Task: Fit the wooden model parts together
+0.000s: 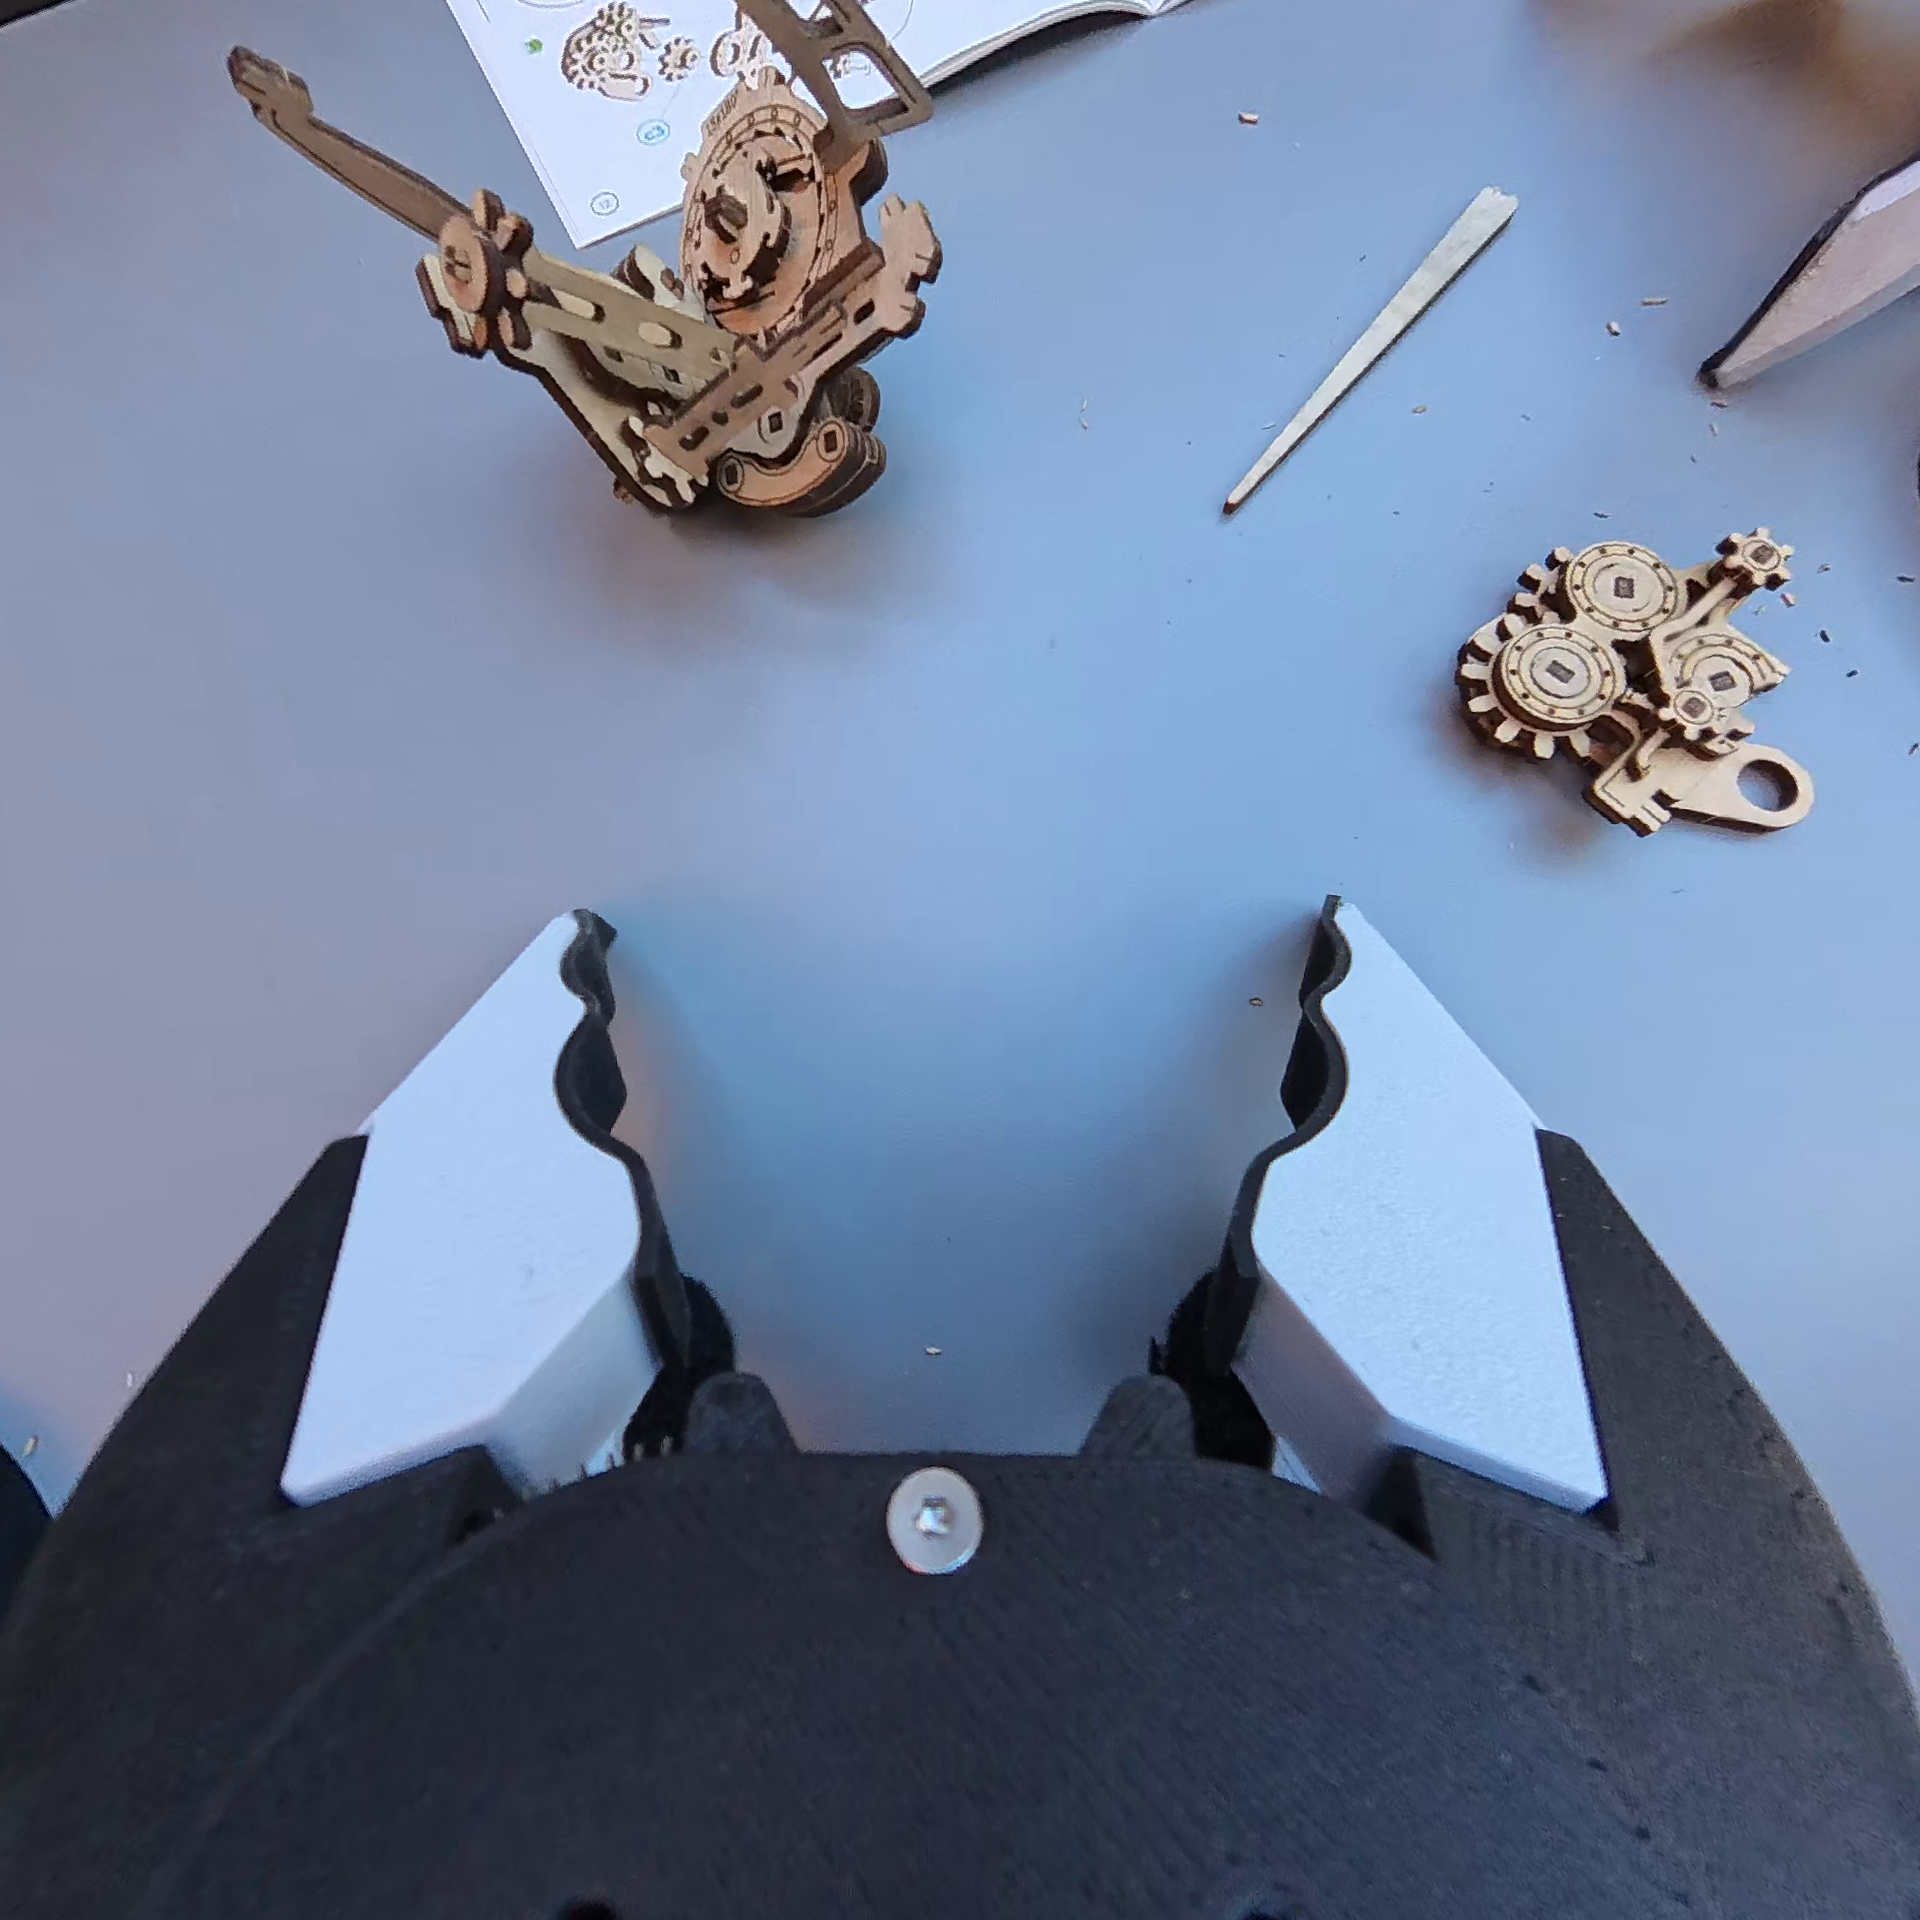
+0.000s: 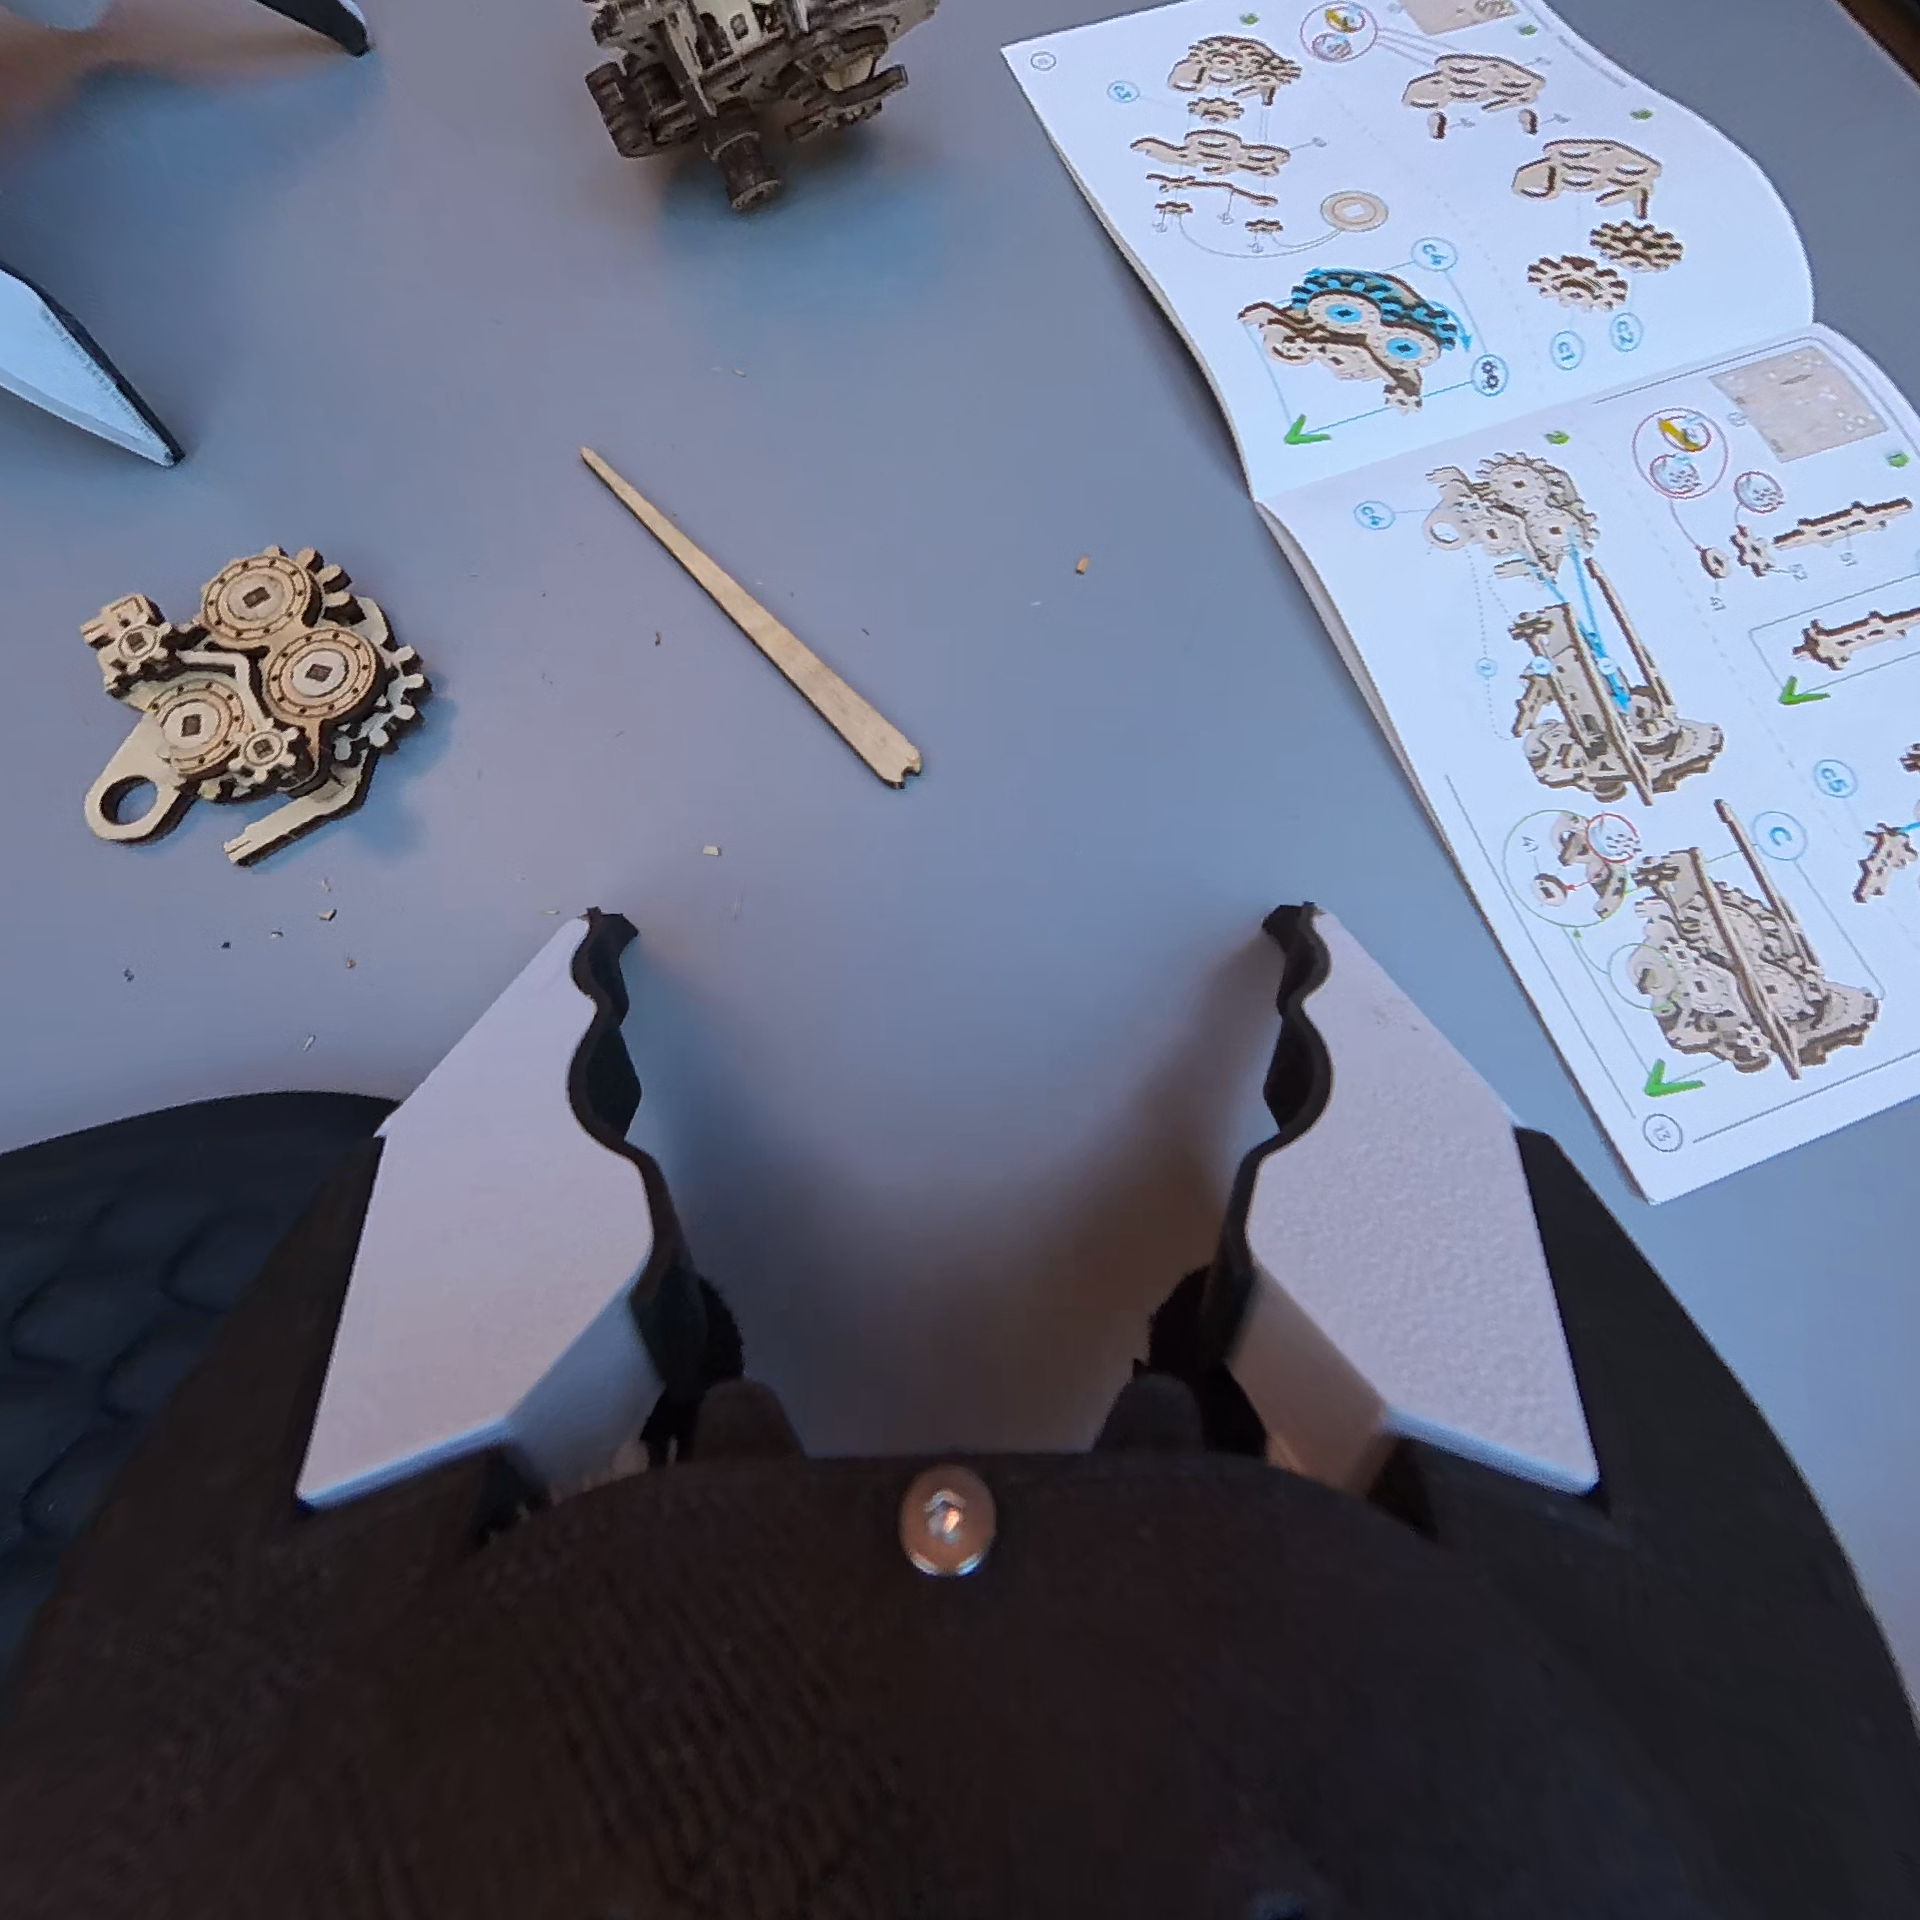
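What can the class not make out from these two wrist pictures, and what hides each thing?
- Right wrist view: the top of the large wooden model is cut off by the upper edge.
- Left wrist view: most of the instruction booklet is cut off by the upper edge, partly behind the model.
- Both views: the underside of the gear assembly lies against the table.
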Demonstrator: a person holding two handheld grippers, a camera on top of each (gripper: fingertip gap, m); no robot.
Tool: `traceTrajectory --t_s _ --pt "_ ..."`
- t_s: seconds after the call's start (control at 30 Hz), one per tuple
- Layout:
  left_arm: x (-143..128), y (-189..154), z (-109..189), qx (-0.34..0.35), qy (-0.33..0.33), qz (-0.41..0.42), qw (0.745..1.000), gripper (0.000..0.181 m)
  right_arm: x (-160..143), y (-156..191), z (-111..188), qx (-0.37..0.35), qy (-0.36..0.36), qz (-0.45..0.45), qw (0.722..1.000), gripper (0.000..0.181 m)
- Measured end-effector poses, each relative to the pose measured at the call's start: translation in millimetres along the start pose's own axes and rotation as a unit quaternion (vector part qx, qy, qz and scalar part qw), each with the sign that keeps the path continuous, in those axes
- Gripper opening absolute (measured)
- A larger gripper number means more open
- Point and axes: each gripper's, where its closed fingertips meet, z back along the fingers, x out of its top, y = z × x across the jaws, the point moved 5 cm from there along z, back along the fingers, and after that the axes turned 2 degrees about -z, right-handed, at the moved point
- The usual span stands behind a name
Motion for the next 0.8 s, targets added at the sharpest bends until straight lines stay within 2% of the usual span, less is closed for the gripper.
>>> traceTrajectory --t_s 0.27,0.4,0.47,0.53,0.6,0.67,0.7,0.8 --pt "0 0 -1 -0.001 0.001 0.000 1.000 0.131 2 -1 -4 0.000 0.003 0.002 1.000 0.130" --pt "3 -1 -1 -0.003 -0.003 -0.003 1.000 0.122 4 0 -5 -0.009 0.004 -0.007 1.000 0.130" --pt "4 -1 0 0.007 -0.011 0.002 1.000 0.115 6 -4 -4 -0.025 -0.006 -0.023 0.999 0.122" --pt "11 0 10 0.033 -0.052 0.013 0.998 0.109 11 -5 4 -0.054 -0.035 -0.024 0.998 0.129" --pt "26 3 28 0.065 -0.106 0.018 0.992 0.114 34 -4 28 -0.104 -0.099 0.002 0.990 0.136" --pt "47 12 47 0.112 -0.149 0.020 0.982 0.133 67 -5 60 -0.180 -0.174 0.032 0.968 0.143" --pt "58 16 57 0.132 -0.165 0.017 0.977 0.136 83 -4 73 -0.209 -0.205 0.042 0.955 0.148" --pt "86 24 76 0.187 -0.173 0.002 0.967 0.138 123 -2 90 -0.274 -0.237 0.070 0.929 0.149"
